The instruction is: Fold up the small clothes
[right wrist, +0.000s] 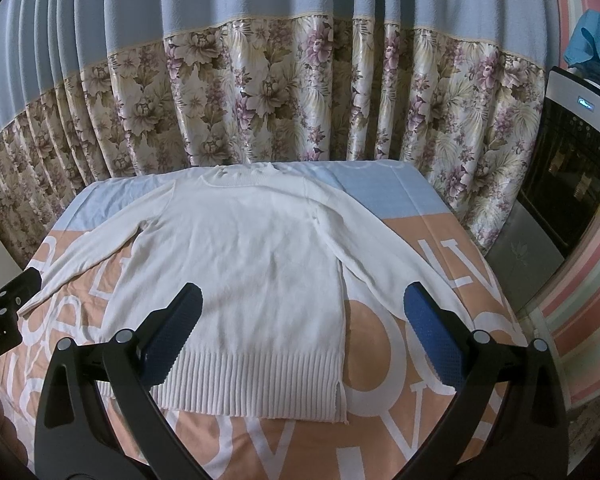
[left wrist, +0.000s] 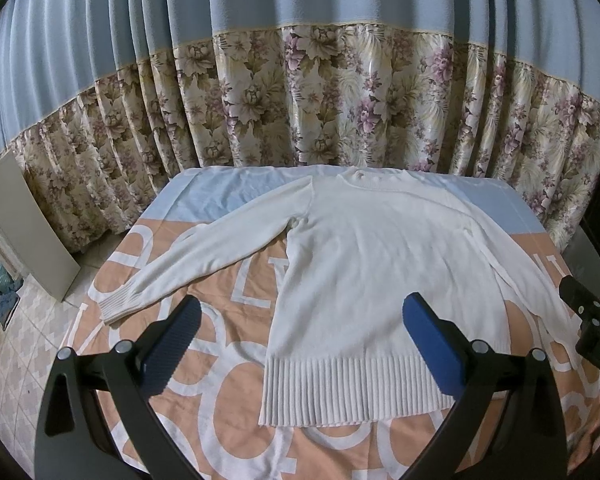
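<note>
Jaws apart above flat sweater (left wrist: pixel 372 264)

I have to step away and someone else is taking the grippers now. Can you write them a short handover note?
Left gripper: open, empty, hovering over the hem end of the white sweater.
Right gripper: open, empty, also above the hem end.
The sweater lies flat on the peach and blue cloth, collar towards the floral curtain, both sleeves spread outward.
Done: garment laid out and smoothed.
Left: every fold. Probably bring the sleeves in first, then fold the body.
</note>
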The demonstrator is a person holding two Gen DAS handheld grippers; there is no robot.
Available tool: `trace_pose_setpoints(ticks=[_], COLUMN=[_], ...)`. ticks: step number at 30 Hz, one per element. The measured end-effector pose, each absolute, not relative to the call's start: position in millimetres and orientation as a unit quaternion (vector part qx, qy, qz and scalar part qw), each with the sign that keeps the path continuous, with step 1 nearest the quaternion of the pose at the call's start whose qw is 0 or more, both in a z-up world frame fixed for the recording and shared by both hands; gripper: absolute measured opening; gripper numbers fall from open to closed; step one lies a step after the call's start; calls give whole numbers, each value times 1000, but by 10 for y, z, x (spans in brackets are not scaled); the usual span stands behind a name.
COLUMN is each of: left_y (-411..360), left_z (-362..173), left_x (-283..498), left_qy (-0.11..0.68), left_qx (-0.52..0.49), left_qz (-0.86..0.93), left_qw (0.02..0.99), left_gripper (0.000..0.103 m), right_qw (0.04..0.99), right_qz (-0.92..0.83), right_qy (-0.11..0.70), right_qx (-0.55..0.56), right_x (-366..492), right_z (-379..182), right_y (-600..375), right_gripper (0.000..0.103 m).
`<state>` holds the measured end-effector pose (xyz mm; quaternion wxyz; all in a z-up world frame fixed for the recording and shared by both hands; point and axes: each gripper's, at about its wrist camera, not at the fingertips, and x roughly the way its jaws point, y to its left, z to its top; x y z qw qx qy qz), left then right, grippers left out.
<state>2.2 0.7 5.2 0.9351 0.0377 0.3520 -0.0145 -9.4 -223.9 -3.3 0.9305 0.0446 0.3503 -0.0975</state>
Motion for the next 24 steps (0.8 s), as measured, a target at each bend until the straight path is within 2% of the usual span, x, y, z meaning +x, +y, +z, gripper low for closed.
trace_pose_setpoints(ticks=[24], left_y=[-50], left_z=[39], left_x=[39], left_qy=[354], left_qx=[37], left_qz=[-15], left_qw=[934], left_gripper=[101], right_qw=[931], right_qz=[-98], right_qy=[349], right_qx=[43], right_x=[-93], right_z=[-19], right_y=[-2233], right_gripper=[100])
